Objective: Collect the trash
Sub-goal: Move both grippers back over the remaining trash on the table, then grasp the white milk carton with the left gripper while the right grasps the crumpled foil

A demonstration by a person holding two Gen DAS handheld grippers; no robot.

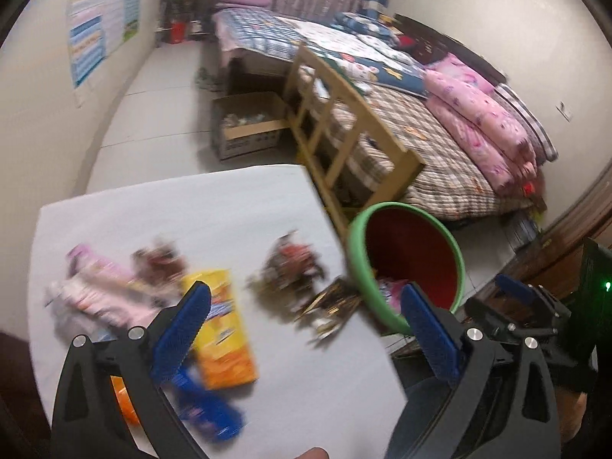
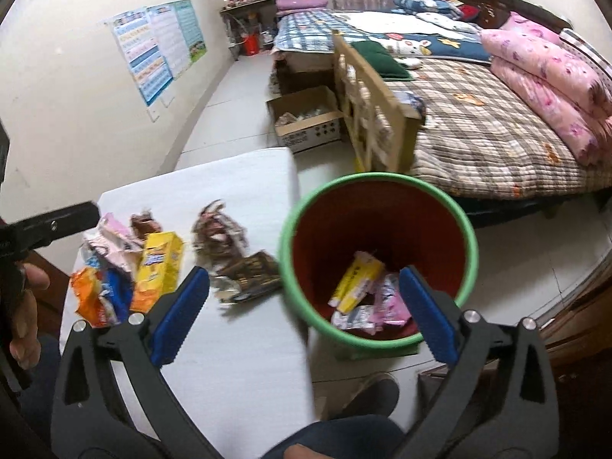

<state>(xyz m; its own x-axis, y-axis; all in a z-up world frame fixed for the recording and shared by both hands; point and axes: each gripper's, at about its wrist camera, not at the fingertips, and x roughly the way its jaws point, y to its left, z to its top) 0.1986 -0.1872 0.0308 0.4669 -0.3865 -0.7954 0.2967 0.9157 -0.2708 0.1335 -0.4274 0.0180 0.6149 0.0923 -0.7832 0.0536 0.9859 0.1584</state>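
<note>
Trash pile on the white surface (image 2: pixel 237 344): yellow snack box (image 2: pixel 158 271), orange-and-blue wrappers (image 2: pixel 99 298), pink wrappers (image 2: pixel 114 237), two dark crumpled wrappers (image 2: pixel 222 233).

Yellow snack box lies just ahead of the left gripper (image 1: pixel 306 329), toward its left-hand jaw; long axis runs roughly away from the camera, along the jaws' reach. The dark foil wrapper (image 1: pixel 329 306) sits nearly between the jaw tips, at the surface's edge.

Left jaws spread wide, nothing between the pads. Frame is blurred.

Right gripper (image 2: pixel 306 306) also stands wide open and empty. It looks down into the bin (image 2: pixel 302 206), green rim, red inside, which lies ahead of its right-hand jaw, beside the surface on the floor. Several wrappers and a yellow packet already lie in the bottom.

Judgement: left gripper is nearer the pile, so the next pick is likely its own. A grasp across the box's short width looks easiest.
</note>
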